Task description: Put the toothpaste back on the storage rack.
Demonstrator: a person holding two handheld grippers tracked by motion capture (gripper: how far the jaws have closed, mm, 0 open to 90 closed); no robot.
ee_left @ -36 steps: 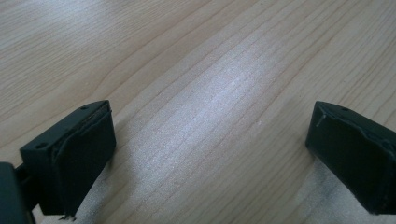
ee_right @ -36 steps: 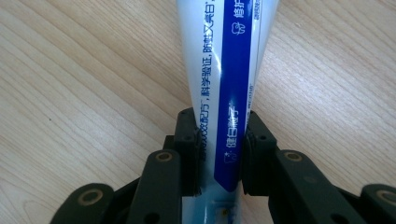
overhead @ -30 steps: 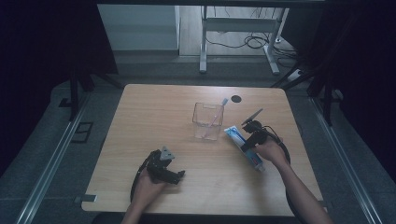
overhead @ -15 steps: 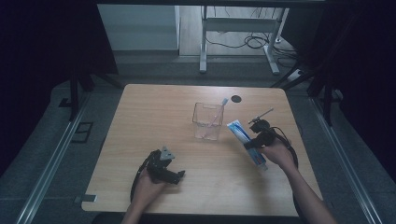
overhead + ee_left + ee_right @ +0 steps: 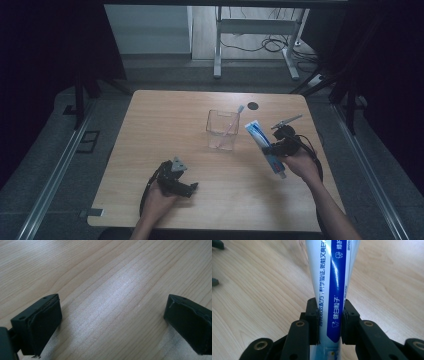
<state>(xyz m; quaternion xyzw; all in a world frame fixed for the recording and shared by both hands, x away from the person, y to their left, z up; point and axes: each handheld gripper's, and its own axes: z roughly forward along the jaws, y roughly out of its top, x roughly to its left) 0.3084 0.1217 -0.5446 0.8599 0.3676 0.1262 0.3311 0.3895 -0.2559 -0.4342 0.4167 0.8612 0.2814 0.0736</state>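
On the wooden table [image 5: 150, 130], the left gripper [image 5: 181, 186] rests near the front edge, jaws spread wide over bare wood. At centre stands a clear cup [image 5: 222, 131] holding a toothbrush [image 5: 233, 120]. To its right, the right gripper [image 5: 271, 148] clamps a blue-and-white toothpaste tube [image 5: 264, 141] near its lower end, lifted and tilted.

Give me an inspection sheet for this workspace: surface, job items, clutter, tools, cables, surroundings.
Surface: wooden table, with a dark round spot near the far edge.
Job items: clear cup holding a pink toothbrush; toothpaste tube in the air, wide end up.
Clutter: nothing seen.
Tools: left tool open, low over the wood; right tool shut on the tube.
Cables: black loops at each tool; more on the floor.
Surroundings: metal stand legs, dark curtains.
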